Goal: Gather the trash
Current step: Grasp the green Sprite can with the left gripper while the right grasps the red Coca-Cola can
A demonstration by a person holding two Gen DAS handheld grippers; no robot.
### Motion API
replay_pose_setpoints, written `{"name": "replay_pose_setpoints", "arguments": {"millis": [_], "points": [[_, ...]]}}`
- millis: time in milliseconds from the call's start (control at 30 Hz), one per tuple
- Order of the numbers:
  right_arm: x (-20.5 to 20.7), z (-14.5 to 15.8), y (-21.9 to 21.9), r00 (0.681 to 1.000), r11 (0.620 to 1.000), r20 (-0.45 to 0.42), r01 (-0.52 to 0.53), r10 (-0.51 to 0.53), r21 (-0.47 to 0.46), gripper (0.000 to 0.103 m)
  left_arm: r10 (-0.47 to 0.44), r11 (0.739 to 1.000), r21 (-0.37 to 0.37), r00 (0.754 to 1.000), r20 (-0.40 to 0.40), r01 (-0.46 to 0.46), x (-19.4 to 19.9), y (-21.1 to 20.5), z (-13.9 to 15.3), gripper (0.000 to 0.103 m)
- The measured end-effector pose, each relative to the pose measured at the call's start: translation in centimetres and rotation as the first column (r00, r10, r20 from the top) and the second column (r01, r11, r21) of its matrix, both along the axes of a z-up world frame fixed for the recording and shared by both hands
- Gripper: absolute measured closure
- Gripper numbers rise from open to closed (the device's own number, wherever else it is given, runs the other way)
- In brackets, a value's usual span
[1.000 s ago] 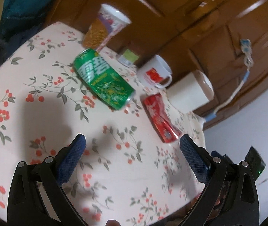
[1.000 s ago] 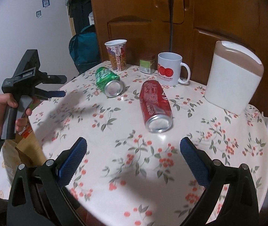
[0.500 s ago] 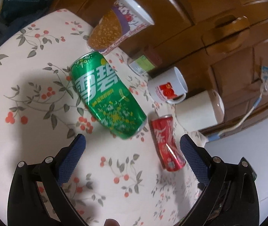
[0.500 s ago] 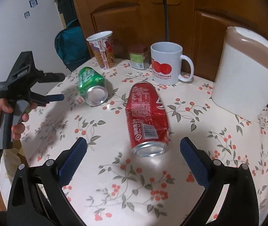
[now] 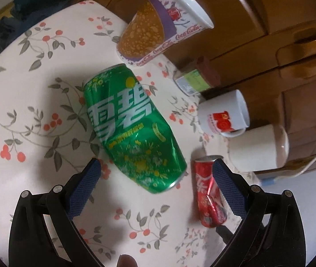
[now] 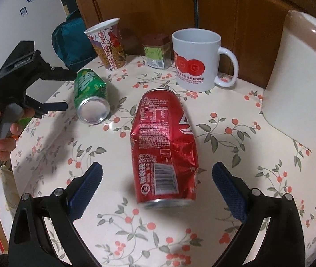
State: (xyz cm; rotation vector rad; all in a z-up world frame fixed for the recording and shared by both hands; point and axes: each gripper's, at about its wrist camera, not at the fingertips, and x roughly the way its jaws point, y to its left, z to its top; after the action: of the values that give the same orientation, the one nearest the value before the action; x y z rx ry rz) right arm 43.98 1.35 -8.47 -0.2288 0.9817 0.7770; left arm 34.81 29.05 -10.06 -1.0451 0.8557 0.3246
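Lying on its side near the tabletop's (image 6: 235, 200) middle, the dented red Coca-Cola can (image 6: 163, 149) points its long axis straight out from the right tongs (image 6: 157, 184), whose jaws stand apart astride it; the left tongs (image 5: 157, 184), also apart, face the green Sprite can (image 5: 133, 129).

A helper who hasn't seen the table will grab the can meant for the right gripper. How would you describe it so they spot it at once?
On the round table with the floral cloth, look in front of the white mug. There the red can lies on its side, between the open fingers of the right gripper. It is red and crumpled, unlike the green can lying to its left.
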Motion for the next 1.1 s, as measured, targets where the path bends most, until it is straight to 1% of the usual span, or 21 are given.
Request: {"name": "replay_pose_setpoints", "arguments": {"millis": [67, 233, 300, 333, 400, 467, 567, 733, 767, 800, 900, 1033, 1100], "points": [[0.3, -0.3, 0.3, 1.0, 1.0, -0.006, 0.001, -0.001, -0.001, 0.005, 0.002, 1.0, 0.01, 1.0, -0.022, -0.002, 0.6, 0.1, 0.1, 0.006], [1.1, -1.0, 0.7, 1.0, 1.0, -0.019, 0.004, -0.004, -0.008, 0.005, 0.019, 1.0, 0.021, 0.993, -0.118, -0.016, 2.3, 0.3, -0.5, 0.006], [1.4, -1.3, 0.8, 1.0, 1.0, -0.026, 0.006, -0.007, -0.011, 0.005, 0.027, 0.999, 0.036, 0.985, -0.17, -0.021, 2.8, 0.3, -0.8, 0.006], [1.5, -1.4, 0.8, 1.0, 1.0, -0.03, 0.005, -0.006, -0.012, 0.005, 0.037, 0.999, 0.031, 0.977, -0.212, -0.031, 3.0, 0.3, -1.2, 0.006], [1.7, -1.6, 1.0, 0.999, 1.0, -0.035, 0.002, -0.003, -0.013, 0.005, 0.045, 0.999, 0.023, 0.97, -0.238, -0.041, 3.4, 0.4, -1.7, 0.006], [1.9, -1.8, 1.2, 0.999, 1.0, -0.042, -0.002, 0.001, -0.017, 0.005, 0.061, 0.998, 0.047, 0.965, -0.256, -0.051, 3.6, 0.4, -1.8, 0.006], [2.2, -2.2, 1.7, 0.999, 1.0, -0.047, -0.005, 0.003, -0.029, 0.005, 0.066, 0.997, 0.041, 0.962, -0.263, -0.057, 4.0, 0.6, -2.1, 0.006], [2.5, -2.8, 2.4, 0.998, 0.999, -0.055, -0.014, 0.011, -0.046, 0.005, 0.063, 0.997, 0.055, 0.962, -0.265, -0.05, 4.7, 0.7, -2.0, 0.007], [2.6, -2.9, 2.5, 0.998, 0.999, -0.056, -0.014, 0.011, -0.05, 0.005, 0.059, 0.997, 0.067, 0.961, -0.271, -0.042, 4.8, 0.7, -2.0, 0.009], [2.7, -3.0, 2.6, 0.998, 0.998, -0.058, -0.014, 0.011, -0.054, 0.005, 0.059, 0.996, 0.085, 0.957, -0.284, -0.036, 5.0, 0.7, -2.0, 0.014], [2.9, -3.2, 2.6, 0.998, 0.998, -0.059, -0.014, 0.01, -0.063, 0.005, 0.056, 0.994, 0.109, 0.955, -0.293, -0.025, 5.5, 0.6, -2.0, 0.016], [3.0, -3.7, 2.8, 0.998, 0.997, -0.061, -0.018, 0.013, -0.077, 0.005, 0.051, 0.987, 0.16, 0.952, -0.302, -0.003, 5.6, 0.1, -1.7, 0.019], [3.0, -3.9, 3.0, 0.998, 0.997, -0.065, -0.024, 0.019, -0.079, 0.015, 0.05, 0.984, 0.177, 0.953, -0.298, 0.004, 5.5, 0.0, -1.6, 0.021]]}}
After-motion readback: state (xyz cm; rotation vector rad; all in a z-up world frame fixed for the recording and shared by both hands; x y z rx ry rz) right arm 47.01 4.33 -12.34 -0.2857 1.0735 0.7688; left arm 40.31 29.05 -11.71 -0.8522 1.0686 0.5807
